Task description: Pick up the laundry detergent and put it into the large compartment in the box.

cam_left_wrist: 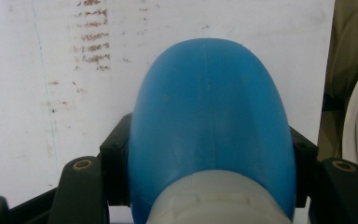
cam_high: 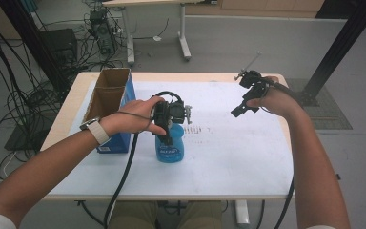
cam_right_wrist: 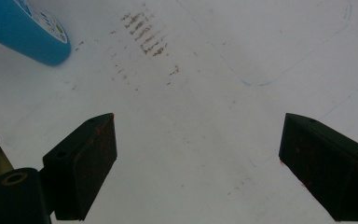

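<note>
- While the blue bottle (cam_high: 170, 149) stands upright on the white sheet of the counter (cam_high: 248, 162), near its middle and just right of the open cardboard box (cam_high: 108, 102), the left gripper (cam_high: 167, 125) comes down on it from above; its fingers (cam_left_wrist: 115, 169) are clamped on the bottle's shoulder, one on each side, just below the pale cap (cam_left_wrist: 219, 200)
- Seen along the left gripper's own view, the bottle's long axis runs straight away from the fingers toward the counter, so the grip lies across the axis, high on the body; any lift would, I judge, go straight up along that axis
- Over at the far right of the counter the right gripper (cam_high: 244, 102) hangs well apart from the bottle; its fingers (cam_right_wrist: 86, 158) stand wide apart with nothing between them but bare sheet and some brown smudges (cam_right_wrist: 142, 32)
- From the right gripper's view the bottle's base (cam_right_wrist: 28, 32) lies up and to the left, tilted by the camera's own turn; the left hand is plainly the nearer one, and the right would have to cross toward the middle to reach the bottle
</note>
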A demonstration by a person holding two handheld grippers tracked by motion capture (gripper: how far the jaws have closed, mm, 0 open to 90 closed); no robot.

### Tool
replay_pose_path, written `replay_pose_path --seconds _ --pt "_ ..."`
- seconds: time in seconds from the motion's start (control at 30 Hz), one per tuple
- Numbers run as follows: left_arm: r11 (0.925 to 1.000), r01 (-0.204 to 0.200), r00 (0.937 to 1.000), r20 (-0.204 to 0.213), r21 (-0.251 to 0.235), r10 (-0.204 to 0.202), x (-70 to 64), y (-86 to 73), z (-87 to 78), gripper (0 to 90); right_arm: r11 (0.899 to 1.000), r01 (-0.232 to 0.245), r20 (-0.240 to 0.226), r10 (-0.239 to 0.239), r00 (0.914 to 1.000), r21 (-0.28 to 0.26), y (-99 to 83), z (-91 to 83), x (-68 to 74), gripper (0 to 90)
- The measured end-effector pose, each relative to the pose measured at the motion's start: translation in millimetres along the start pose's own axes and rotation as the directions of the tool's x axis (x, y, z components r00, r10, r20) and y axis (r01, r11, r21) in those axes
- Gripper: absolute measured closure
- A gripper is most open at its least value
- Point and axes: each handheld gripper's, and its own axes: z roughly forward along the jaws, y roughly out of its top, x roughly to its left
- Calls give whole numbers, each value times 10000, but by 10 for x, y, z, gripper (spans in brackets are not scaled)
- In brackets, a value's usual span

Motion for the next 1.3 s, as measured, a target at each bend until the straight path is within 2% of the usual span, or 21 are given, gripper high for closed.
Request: replay_pose_path --seconds 0.5,0.63,0.7,0.9,1.1,1.3 --pt "9998 100 9999 66 -170 -99 13 -38 -8 379 10000 -44 -11 44 10000 -46 -29 0 -2 113" --pt "9994 321 9994 116 -146 -320 22 -54 -18 378 10000 -40 -13 40 10000 -43 -24 6 -3 113" --pt "9984 482 9987 154 -280 -478 26 -85 -37 378 10000 -30 -13 30 10000 -41 -21 9 -2 113" --pt "9974 698 9975 156 -172 -695 -2 -68 -114 378 9999 -53 -26 53 10000 -90 -22 14 -1 112" --pt "9956 927 9957 -41 -97 -927 -56 -46 -245 379 10000 -29 4 29 10000 -68 -15 9 17 111" --pt "9911 1322 9912 -58 -162 -1323 -65 -55 -407 379 9999 -14 5 15 10000 -118 -20 -4 27 111"
